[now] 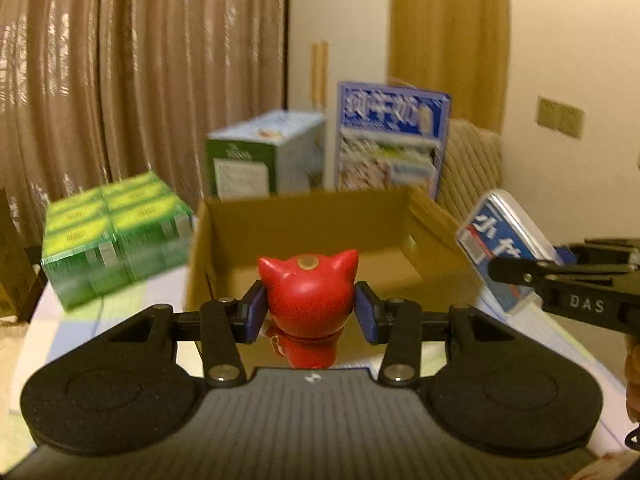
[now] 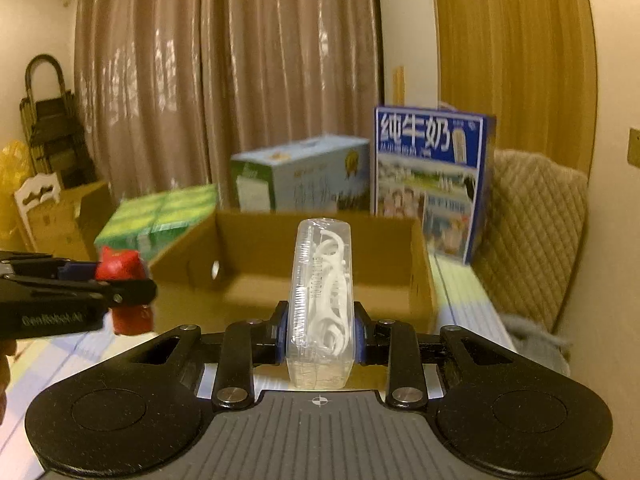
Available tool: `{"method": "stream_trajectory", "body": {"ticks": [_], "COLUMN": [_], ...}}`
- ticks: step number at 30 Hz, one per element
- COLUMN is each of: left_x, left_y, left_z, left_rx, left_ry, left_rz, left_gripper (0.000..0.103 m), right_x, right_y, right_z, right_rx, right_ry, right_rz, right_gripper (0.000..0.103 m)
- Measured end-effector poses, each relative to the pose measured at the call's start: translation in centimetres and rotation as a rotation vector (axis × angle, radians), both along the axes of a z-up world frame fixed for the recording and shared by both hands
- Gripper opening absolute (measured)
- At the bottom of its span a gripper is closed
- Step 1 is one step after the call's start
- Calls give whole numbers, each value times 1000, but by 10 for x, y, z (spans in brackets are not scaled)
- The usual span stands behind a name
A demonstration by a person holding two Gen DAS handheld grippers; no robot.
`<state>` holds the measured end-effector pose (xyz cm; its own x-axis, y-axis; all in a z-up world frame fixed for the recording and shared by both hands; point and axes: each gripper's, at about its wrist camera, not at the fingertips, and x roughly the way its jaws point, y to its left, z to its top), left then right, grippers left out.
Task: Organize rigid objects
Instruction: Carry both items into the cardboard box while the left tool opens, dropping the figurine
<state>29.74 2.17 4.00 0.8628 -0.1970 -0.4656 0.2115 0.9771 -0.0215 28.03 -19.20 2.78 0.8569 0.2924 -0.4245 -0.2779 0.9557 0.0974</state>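
My left claw (image 1: 308, 316) is pinching a red horned figurine (image 1: 307, 292) by its sides, the blue pads pressed against its body, and it hangs just short of the near wall of the open cardboard box (image 1: 304, 220). My right claw (image 2: 320, 336) is pinching a clear plastic case of white floss picks (image 2: 322, 296) held upright between its pads, likewise in front of the box and aimed at its opening. In the left view that same case shows a blue printed label on its other face. I judge the task to be at mid-course: both items are lifted and carried to the box, neither is yet released inside, and the drop of each is what remains. The box floor, as far as I can see it, shows no contents, though the near wall and my held items mask the front part of it. Behind the box stand a green multipack (image 1: 116, 240), a pale carton (image 1: 260, 152) and a blue milk carton (image 1: 390, 140) on the tabletop (image 2: 468, 292); whether these belong to the task I cannot tell. The left view is motion-blurred, so print there is unreadable. The lower part of the figurine is hidden behind the claw body, and the tabletop near me is cut off, so any further items waiting there go unseen.
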Motion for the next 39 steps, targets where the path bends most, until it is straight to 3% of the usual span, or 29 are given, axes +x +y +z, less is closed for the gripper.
{"method": "stream_trajectory", "body": {"ticks": [7,20,24,31,39], "left_x": [63,106,105,78,65], "left_y": [20,20,21,33,25], "left_z": [0,-40,-39,-18,-14], "left_rx": [-45,-76,-75,-73,-32], "left_ry": [-8,60,70,75,60], "left_rz": [23,49,74,118,90], "left_gripper": [41,41,52,52,52], "right_x": [62,115,116,118,116], "right_y": [6,-2,-2,-5,0], "right_z": [-6,-35,-39,-41,-41], "right_rx": [32,40,35,47,51], "right_ry": [-23,19,31,48,46], "right_rz": [-33,-57,-61,-61,-39], "right_gripper": [27,27,27,27,28]}}
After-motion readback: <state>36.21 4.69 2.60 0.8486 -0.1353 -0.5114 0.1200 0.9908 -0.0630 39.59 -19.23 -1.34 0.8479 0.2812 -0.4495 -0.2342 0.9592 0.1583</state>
